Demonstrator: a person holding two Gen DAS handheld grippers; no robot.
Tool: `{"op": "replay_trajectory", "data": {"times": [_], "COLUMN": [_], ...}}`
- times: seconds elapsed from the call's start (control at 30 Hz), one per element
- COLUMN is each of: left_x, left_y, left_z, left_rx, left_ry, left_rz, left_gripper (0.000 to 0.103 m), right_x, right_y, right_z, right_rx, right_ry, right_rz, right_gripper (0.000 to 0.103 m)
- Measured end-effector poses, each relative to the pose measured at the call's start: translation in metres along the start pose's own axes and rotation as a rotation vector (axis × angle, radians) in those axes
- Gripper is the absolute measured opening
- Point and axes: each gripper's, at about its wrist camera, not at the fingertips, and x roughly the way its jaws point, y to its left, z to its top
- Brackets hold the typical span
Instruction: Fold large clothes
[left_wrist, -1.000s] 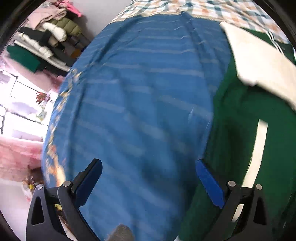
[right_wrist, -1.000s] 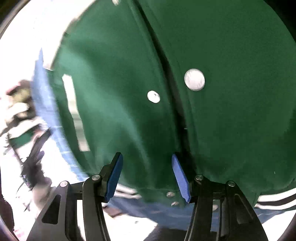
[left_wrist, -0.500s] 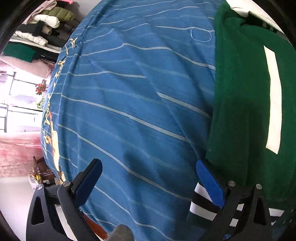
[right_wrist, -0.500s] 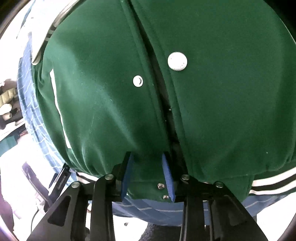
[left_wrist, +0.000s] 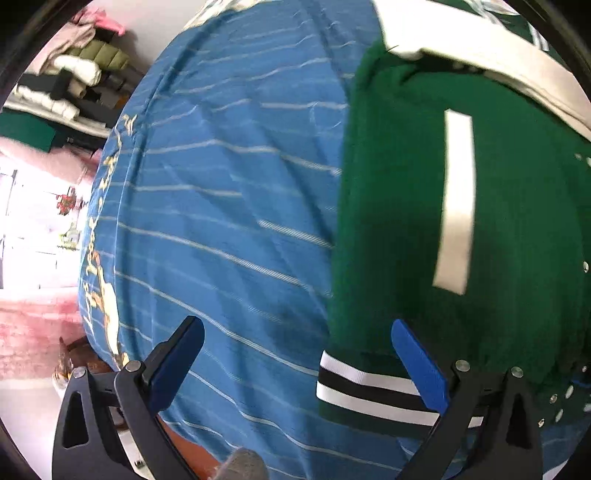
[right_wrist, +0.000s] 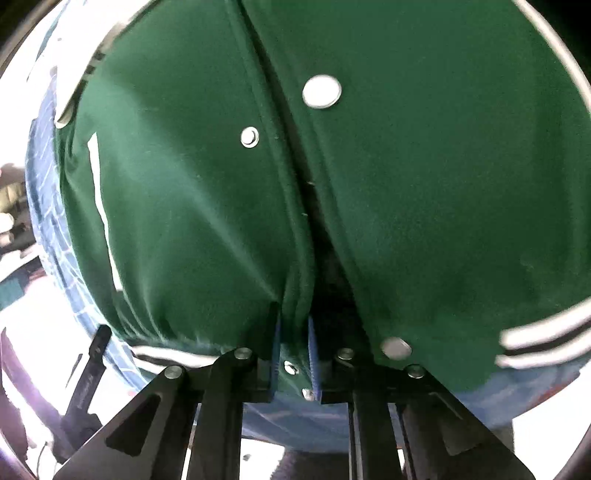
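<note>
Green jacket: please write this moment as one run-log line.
right gripper: shut on green jacket front edge at hem | left gripper: open, over hem corner | surface: blue striped cover

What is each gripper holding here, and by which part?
Right gripper pinches the green snap-button jacket at its front placket's bottom hem. Left gripper holds nothing.

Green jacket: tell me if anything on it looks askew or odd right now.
The green jacket is unsnapped: its front plackets gape, with a dark gap between them near the hem. The right gripper has pinched the left front edge at the hem, bunching the fabric into puckers. The left gripper is open, over the hem corner.
</note>
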Motion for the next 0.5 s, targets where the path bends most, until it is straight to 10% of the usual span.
{"op": "replay_trajectory", "data": {"times": [0.23, 0.33, 0.5], "left_x": [0.035, 0.050, 0.062], "left_y": [-0.036, -0.042, -0.030], "left_z": [-0.011, -0.009, 0.005], "left_rx": [0.101, 0.100, -0.032], "left_ry": [-0.004, -0.026, 0.001], "left_rz": [0.032, 0.018, -0.044], "left_gripper": [0.103, 0.103, 0.103], "right_x": [0.007, -0.034, -0.111], "right_y": [0.008, 0.001, -0.046], "right_z": [0.014, 0.018, 0.033], "right_rx": [-0.030, -0.074, -0.075], "right_ry": [0.109, 0.033, -0.128], "right_rz": [0.000, 0.043, 0.053], "right_gripper": [0.027, 0.054, 0.059]}}
